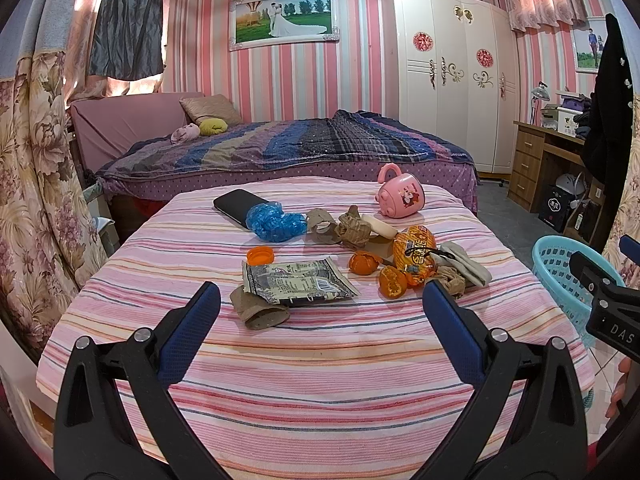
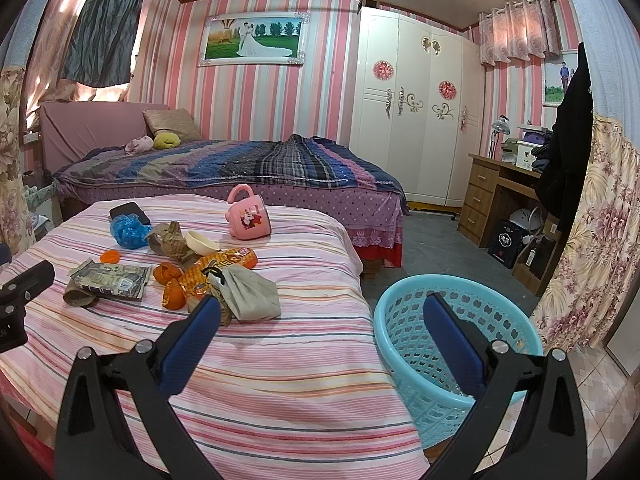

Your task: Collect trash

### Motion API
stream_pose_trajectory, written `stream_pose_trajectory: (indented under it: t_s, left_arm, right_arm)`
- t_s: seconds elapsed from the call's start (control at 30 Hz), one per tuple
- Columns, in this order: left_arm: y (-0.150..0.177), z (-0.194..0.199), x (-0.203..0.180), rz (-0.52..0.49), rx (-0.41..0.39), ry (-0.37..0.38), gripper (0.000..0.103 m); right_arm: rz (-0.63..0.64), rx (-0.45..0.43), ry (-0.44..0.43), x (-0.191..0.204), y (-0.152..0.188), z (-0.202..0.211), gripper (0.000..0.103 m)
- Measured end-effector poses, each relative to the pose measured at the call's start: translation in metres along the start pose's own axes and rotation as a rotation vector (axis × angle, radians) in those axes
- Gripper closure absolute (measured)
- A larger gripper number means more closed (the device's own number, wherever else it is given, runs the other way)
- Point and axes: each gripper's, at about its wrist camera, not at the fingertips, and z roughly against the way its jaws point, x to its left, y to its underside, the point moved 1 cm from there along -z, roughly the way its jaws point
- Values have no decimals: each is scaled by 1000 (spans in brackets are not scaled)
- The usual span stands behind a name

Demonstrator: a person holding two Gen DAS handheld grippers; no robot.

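Observation:
Trash lies on a table under a pink striped cloth: a silver printed wrapper, brown paper scraps, an orange cap, orange peels, an orange snack bag, crumpled blue plastic and a grey rag. My left gripper hovers open just short of the wrapper, nothing between its fingers. My right gripper is open over the table's right edge, its right finger in front of the light blue basket.
A pink mug, a black phone and a white bowl also sit on the table. Behind it stands a bed; a white wardrobe and wooden desk are at the right. Floral curtains hang at both sides.

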Motion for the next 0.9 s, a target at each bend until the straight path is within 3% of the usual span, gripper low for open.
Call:
stream_pose_trajectory:
  t_s: [0.53, 0.9]
  left_arm:
    - [-7, -4, 7, 3, 12, 5, 5]
    - [-53, -30, 36, 2, -8, -35, 5]
  right_arm:
    - [-42, 21, -7, -18, -3, -11, 4]
    - [-19, 28, -78, -9, -42, -39, 4]
